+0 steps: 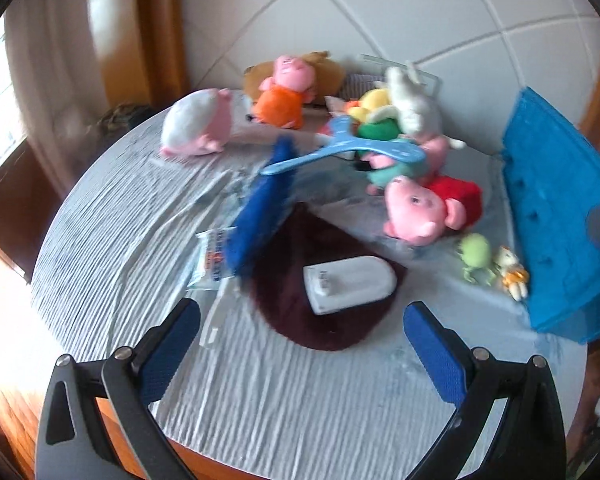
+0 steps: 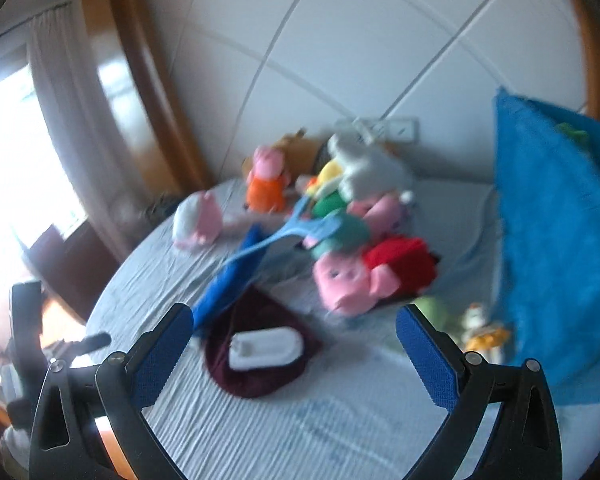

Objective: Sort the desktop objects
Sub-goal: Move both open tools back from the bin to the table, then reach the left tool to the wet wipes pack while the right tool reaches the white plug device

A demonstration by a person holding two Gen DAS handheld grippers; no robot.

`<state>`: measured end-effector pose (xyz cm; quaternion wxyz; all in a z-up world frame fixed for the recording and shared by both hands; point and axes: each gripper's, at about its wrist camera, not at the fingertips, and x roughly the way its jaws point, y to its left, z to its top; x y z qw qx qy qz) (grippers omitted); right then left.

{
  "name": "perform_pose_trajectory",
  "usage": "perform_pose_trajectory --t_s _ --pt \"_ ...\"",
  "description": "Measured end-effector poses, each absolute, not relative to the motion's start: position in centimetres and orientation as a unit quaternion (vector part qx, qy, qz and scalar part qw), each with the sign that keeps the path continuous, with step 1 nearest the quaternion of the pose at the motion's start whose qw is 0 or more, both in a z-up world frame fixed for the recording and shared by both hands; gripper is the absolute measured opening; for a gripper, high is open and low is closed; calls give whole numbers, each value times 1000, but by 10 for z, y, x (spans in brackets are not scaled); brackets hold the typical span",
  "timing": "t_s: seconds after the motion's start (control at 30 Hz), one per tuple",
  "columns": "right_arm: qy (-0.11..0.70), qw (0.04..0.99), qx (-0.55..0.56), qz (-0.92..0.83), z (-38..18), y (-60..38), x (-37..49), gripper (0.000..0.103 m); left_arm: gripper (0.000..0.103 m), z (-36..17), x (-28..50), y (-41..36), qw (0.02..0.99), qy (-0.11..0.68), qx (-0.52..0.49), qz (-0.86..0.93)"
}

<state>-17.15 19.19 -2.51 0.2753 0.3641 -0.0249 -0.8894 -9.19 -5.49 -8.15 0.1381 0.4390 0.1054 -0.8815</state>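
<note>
Plush pigs (image 1: 420,208) several, one blue basket (image 1: 560,216), two open claws (image 1: 300,344).

White oblong case (image 1: 348,283) lying flat on a dark maroon cloth (image 1: 300,280), blue cloth (image 1: 260,208) rumpled beside it, light blue hanger (image 1: 340,150) resting across a heap of plush pigs (image 1: 416,208), blue basket (image 1: 560,216) standing at the worktop's right edge
</note>
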Motion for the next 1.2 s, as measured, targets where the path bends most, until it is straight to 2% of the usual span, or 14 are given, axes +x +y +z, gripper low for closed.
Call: perform_pose_trajectory --t_s 0.2,0.33,0.6,0.63,0.77,1.0,1.1,1.2 --pt "-51 283 412 -865 -63 164 -196 103 103 -101 -96 -96 177 113 463 -861" --pt "-52 268 434 -859 -80 144 -205 103 103 -112 -113 -129 159 111 472 -860" --pt "-117 149 452 -872 -114 102 -210 102 103 -140 -158 -204 76 40 493 -866" --pt "-129 128 456 -871 -119 95 -208 100 102 -145 -162 -211 68 35 499 -863" --pt "-172 58 479 -859 -142 73 -196 67 97 -170 -179 -235 30 23 527 -849" --pt "-205 -36 522 -827 -179 57 -183 68 97 -216 -206 -249 -21 2 567 -824" --pt "-207 -55 531 -820 -191 52 -190 72 97 -231 -212 -241 -33 -7 576 -817" --pt "-211 -63 535 -816 -200 49 -198 80 97 -243 -217 -233 -46 -9 582 -812"
